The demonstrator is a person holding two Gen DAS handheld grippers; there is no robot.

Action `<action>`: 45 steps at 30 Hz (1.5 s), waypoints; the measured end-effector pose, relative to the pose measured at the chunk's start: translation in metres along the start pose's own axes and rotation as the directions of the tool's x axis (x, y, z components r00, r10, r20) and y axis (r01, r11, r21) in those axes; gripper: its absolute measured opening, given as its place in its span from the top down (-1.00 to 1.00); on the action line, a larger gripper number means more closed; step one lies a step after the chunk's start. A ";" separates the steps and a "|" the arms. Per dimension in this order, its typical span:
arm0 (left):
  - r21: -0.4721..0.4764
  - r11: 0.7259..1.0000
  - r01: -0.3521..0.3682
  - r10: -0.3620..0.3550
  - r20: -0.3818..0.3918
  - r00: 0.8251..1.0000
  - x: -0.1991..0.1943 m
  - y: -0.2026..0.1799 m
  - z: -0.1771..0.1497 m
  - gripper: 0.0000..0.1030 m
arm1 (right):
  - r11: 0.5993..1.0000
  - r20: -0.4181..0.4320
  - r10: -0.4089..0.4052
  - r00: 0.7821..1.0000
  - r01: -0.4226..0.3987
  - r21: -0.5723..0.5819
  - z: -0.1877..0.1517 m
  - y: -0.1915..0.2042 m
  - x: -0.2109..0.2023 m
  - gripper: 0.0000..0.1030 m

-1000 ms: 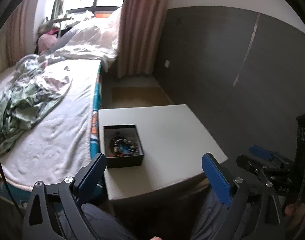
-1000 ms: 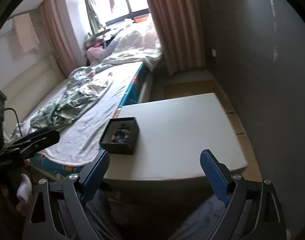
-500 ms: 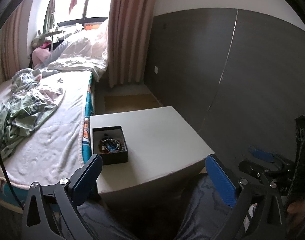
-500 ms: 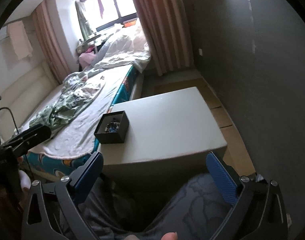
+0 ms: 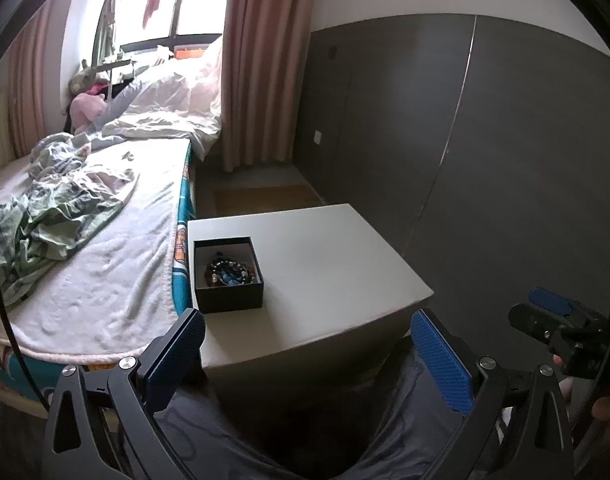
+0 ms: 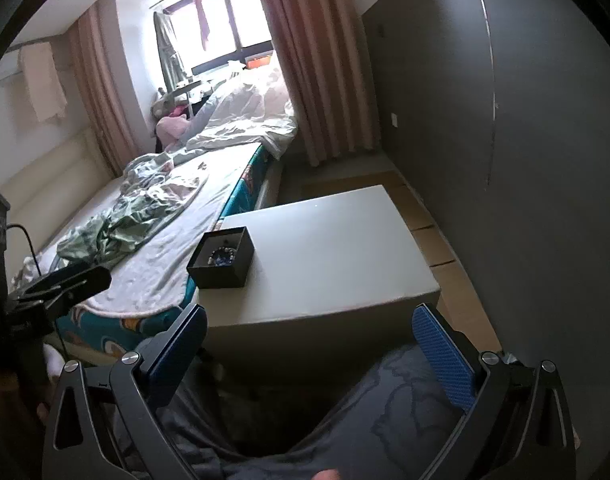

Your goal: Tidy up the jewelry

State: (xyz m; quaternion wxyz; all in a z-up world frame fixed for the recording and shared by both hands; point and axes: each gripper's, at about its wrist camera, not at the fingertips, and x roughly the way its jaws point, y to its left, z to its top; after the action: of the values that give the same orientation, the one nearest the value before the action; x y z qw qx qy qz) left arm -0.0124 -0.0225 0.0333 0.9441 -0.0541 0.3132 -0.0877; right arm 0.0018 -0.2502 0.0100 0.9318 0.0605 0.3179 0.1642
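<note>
A small open black box (image 5: pixel 229 276) stands on the left part of a white table (image 5: pixel 337 264). Beaded jewelry (image 5: pixel 229 273) lies inside it, dark and blue. The box also shows in the right wrist view (image 6: pixel 221 258), with the jewelry (image 6: pixel 223 257) in it. My left gripper (image 5: pixel 313 356) is open and empty, held back from the table's near edge, above my lap. My right gripper (image 6: pixel 311 354) is open and empty, also short of the table (image 6: pixel 345 256). The right gripper also shows at the right edge of the left wrist view (image 5: pixel 561 324).
A bed (image 5: pixel 105 240) with rumpled bedding lies left of the table, touching its side. A dark grey wall (image 5: pixel 505 160) runs along the right. Curtains (image 5: pixel 265 60) and a window are at the far end. My legs (image 6: pixel 385 420) are below the grippers.
Both grippers have pulled back and risen, so the table and box look smaller and farther. The jaws stayed open and empty.
</note>
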 end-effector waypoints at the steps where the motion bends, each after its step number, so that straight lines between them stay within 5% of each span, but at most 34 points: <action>1: 0.000 1.000 -0.001 0.001 0.000 1.000 0.000 0.001 0.000 -0.99 | 1.000 0.000 0.003 1.000 -0.003 -0.002 -0.001 0.002 0.000 -1.00; 45: 0.000 1.000 -0.020 0.020 0.015 1.000 -0.008 0.001 -0.004 -0.99 | 1.000 0.013 0.004 1.000 -0.004 0.013 -0.008 -0.006 -0.007 -1.00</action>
State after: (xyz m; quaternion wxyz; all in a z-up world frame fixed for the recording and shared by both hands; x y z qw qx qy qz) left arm -0.0208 -0.0203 0.0343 0.9472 -0.0515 0.3068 -0.0777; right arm -0.0070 -0.2585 0.0063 0.9332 0.0684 0.3126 0.1636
